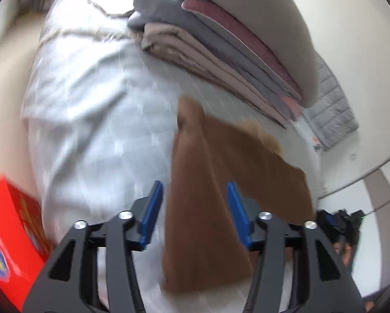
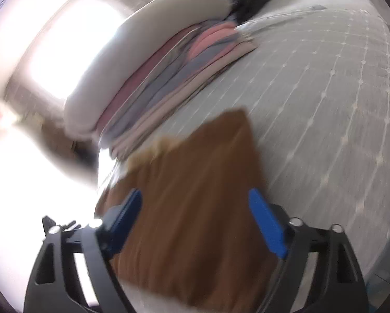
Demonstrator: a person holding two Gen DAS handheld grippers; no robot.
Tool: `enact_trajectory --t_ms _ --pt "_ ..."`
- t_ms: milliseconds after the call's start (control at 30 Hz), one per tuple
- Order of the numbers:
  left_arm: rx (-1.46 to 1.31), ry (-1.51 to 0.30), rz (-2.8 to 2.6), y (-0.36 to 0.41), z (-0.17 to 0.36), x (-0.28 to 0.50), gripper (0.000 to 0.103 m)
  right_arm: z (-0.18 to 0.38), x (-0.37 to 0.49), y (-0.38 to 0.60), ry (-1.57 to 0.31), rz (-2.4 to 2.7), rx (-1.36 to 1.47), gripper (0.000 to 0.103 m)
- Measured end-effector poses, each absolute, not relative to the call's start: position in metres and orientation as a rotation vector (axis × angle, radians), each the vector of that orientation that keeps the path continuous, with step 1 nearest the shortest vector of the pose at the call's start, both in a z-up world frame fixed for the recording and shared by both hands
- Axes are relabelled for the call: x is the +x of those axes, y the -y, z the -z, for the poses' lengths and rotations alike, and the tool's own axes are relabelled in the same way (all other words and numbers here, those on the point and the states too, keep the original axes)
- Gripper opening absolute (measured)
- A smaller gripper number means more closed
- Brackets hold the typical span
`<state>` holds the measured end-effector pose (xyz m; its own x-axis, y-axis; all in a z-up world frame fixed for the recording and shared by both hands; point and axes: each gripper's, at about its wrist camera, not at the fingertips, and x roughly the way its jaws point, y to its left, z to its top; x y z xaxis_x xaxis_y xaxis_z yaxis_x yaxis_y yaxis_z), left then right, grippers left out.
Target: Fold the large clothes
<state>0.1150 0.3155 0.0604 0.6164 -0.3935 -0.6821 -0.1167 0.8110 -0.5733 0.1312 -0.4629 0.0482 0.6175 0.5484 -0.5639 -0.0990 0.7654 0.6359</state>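
Brown garment (image 1: 215,190), folded flat, ribbed, blurred

Nothing readable showing. Red box (image 1: 10,237), lower left of left wrist view, carrying blue-and-yellow emblem and yellow print, all smearing in motion blur. Small red mark on bedding, right edge, also illegible.

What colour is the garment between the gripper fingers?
Brown garment, plain, no pattern visible; clearest in right wrist view.

Bedroom, daylight, both views motion-blurred.
Quilted white mattress (image 2: 325,83) carries stacked bedding (image 1: 221,44); bright window (image 2: 72,41) blown out; pale wall (image 1: 351,26); red box (image 1: 10,234) beside bed.
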Motion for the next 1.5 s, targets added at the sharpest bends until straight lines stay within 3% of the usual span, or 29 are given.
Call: enact_trajectory --t_ms 67,133,367,700,800,1067,1233,1433,1467,1500 --pt "-0.706 -0.906 0.190 -0.315 -0.046 0.079 0.070 -0.038 0.105 0.460 -0.850 -0.401 0.621 0.089" --pt "-0.815 -0.915 0.190 -0.316 -0.023 0.050 0.077 -0.021 0.080 0.466 -0.874 -0.386 0.683 0.089" --pt "-1.085 -0.902 0.219 -0.300 0.039 0.006 0.078 0.042 0.029 0.492 -0.913 -0.369 1.046 0.089" --pt "-1.127 -0.896 0.221 -0.254 0.069 0.045 0.079 0.097 0.016 0.488 -0.928 -0.461 1.317 0.089" --pt "-1.114 -0.854 0.180 -0.245 0.067 0.054 0.087 0.103 0.019 0.492 -0.918 -0.462 1.354 0.091" --pt "-1.160 -0.745 0.198 -0.237 0.061 0.051 0.087 0.095 0.044 0.495 -0.901 -0.482 1.338 0.095" --pt "-0.992 -0.890 0.138 -0.216 0.070 0.062 0.087 0.077 0.082 0.477 -0.968 -0.315 1.072 0.095" --pt "-1.043 -0.894 0.116 -0.217 0.071 0.075 0.091 0.076 0.129 0.464 -1.022 -0.372 1.033 0.098" --pt "-1.042 -0.893 0.121 -0.219 0.071 0.076 0.079 0.073 0.130 0.461 -1.020 -0.399 1.012 0.096" --pt "-1.029 -0.905 0.114 -0.221 0.072 0.076 0.066 0.072 0.130 0.457 -1.009 -0.434 0.997 0.088"
